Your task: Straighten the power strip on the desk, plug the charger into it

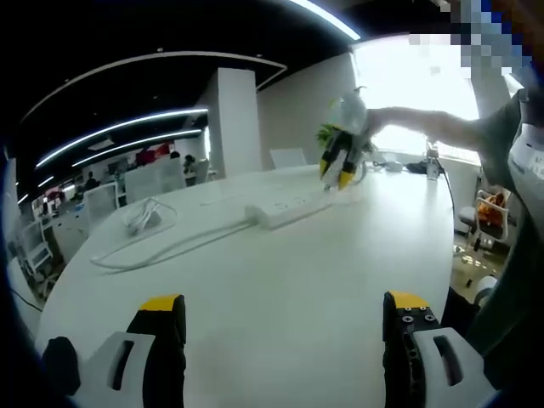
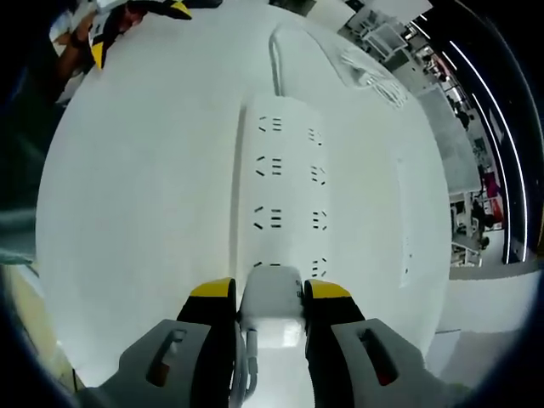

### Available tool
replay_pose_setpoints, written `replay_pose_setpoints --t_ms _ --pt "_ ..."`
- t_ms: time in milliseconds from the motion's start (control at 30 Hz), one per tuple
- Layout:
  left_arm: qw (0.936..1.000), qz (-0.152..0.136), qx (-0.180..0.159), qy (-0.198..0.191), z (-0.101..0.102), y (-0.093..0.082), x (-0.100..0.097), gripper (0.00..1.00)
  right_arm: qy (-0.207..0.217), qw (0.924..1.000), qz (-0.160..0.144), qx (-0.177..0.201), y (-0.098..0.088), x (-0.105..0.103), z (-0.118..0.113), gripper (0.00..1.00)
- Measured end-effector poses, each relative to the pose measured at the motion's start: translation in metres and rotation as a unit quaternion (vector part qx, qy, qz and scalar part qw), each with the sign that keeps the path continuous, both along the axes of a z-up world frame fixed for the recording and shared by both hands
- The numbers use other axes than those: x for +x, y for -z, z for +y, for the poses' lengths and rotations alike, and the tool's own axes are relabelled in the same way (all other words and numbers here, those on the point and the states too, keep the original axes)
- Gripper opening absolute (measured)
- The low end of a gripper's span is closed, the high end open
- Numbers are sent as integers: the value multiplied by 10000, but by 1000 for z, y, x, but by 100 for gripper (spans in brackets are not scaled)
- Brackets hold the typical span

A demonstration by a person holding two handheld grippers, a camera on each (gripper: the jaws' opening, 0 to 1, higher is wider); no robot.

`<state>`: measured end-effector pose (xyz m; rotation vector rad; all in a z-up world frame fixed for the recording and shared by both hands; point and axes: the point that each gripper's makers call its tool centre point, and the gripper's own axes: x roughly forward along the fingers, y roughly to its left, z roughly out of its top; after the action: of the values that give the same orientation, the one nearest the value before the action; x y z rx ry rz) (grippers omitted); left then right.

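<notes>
Right gripper point(image 2: 271, 293) pinches the white charger point(image 2: 271, 316) at lower centre, directly over the near end of the power strip point(image 2: 285, 183) — its long axis runs up-frame, straight ahead. Left gripper point(image 1: 285, 310) spread wide, holding nothing — strip well beyond it on the desk point(image 1: 280, 289).

power strip point(image 2: 285, 183): 1 | charger point(image 2: 272, 308): 1 | cable point(image 1: 157, 251): 1 | bench point(image 1: 280, 297): 1 | tongs: 2 — left point(image 1: 285, 319), right point(image 2: 270, 293)
</notes>
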<state>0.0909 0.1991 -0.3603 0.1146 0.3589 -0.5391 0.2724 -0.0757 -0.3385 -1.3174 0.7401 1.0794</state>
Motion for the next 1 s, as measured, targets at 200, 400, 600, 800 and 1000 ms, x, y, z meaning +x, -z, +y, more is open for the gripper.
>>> replay_pose_setpoints --t_ms 200,400,600,800,1000 --pt "10000 1 -15 -10 3 1 0 100 4 9999 -20 -170 2 1 4 29" --pt "10000 1 -18 -45 7 1 0 100 8 9997 19 -231 2 1 4 29" --pt "10000 -2 -40 -21 5 2 1 100 51 9996 21 -262 2 1 5 29" --pt "10000 19 -36 -33 6 4 1 100 46 9994 22 -341 3 0 9 29" --pt "10000 0 -39 -42 6 3 1 100 -12 9994 2 -359 3 0 11 29"
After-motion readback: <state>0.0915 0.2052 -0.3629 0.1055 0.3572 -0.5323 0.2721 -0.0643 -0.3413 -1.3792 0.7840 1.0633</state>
